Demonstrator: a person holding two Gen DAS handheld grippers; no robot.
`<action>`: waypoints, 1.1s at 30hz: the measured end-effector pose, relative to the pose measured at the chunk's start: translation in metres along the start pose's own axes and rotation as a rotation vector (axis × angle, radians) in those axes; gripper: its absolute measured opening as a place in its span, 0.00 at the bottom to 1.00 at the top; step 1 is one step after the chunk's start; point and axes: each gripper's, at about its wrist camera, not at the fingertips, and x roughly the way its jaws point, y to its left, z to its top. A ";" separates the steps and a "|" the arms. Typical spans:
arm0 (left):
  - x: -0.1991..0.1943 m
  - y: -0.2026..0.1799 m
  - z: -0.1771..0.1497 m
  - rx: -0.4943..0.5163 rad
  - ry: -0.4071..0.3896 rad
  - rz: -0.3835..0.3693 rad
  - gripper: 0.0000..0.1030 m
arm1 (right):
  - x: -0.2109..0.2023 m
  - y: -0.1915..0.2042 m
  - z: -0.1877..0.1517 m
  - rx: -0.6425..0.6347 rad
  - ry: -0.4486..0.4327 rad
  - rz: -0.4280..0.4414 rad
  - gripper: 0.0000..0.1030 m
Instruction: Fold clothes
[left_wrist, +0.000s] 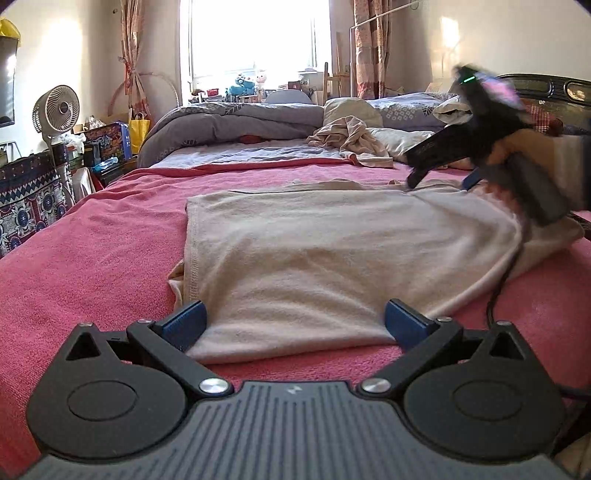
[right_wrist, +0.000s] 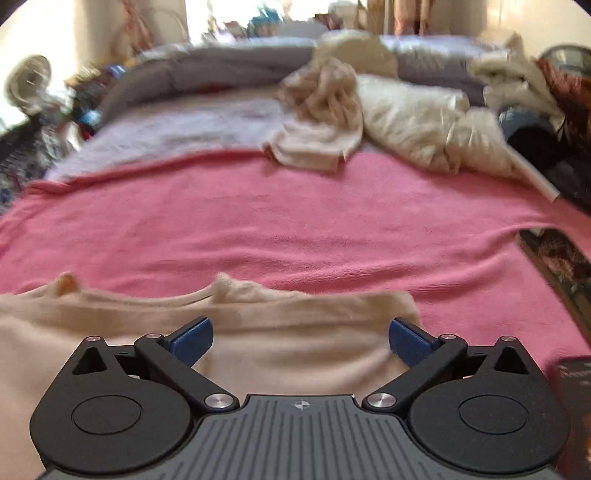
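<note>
Fuzzy, seemingly terry pink blanket (left_wrist: 110, 236)

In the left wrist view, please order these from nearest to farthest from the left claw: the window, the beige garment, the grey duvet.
1. Beige garment, between the open left claw fingers.
2. Grey duvet, far across the bed.
3. Window, back wall.

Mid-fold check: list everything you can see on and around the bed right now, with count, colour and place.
Garment being folded: one, cream, flat on the pink blanket.
Pink blanket: one, covering the near bed.
Crumpled clothes: a cream pile, far edge of the blanket; count unclear.
Duvet: one, grey patterned, far end of the bed.
Fan: one, white, left of the bed.
Left gripper: open, straddling the garment's near edge.
Right gripper: open, over the garment's far edge.
Hand: one, holding the right gripper.
</note>
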 end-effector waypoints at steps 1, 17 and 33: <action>0.000 0.000 0.000 0.001 -0.002 0.001 1.00 | -0.013 0.001 -0.014 -0.032 -0.001 0.027 1.00; 0.002 0.000 0.013 0.001 0.067 -0.003 1.00 | -0.123 -0.083 -0.123 0.006 -0.089 0.157 1.00; 0.006 -0.006 0.024 -0.019 0.161 0.044 1.00 | -0.137 -0.075 -0.146 0.208 -0.076 0.297 1.00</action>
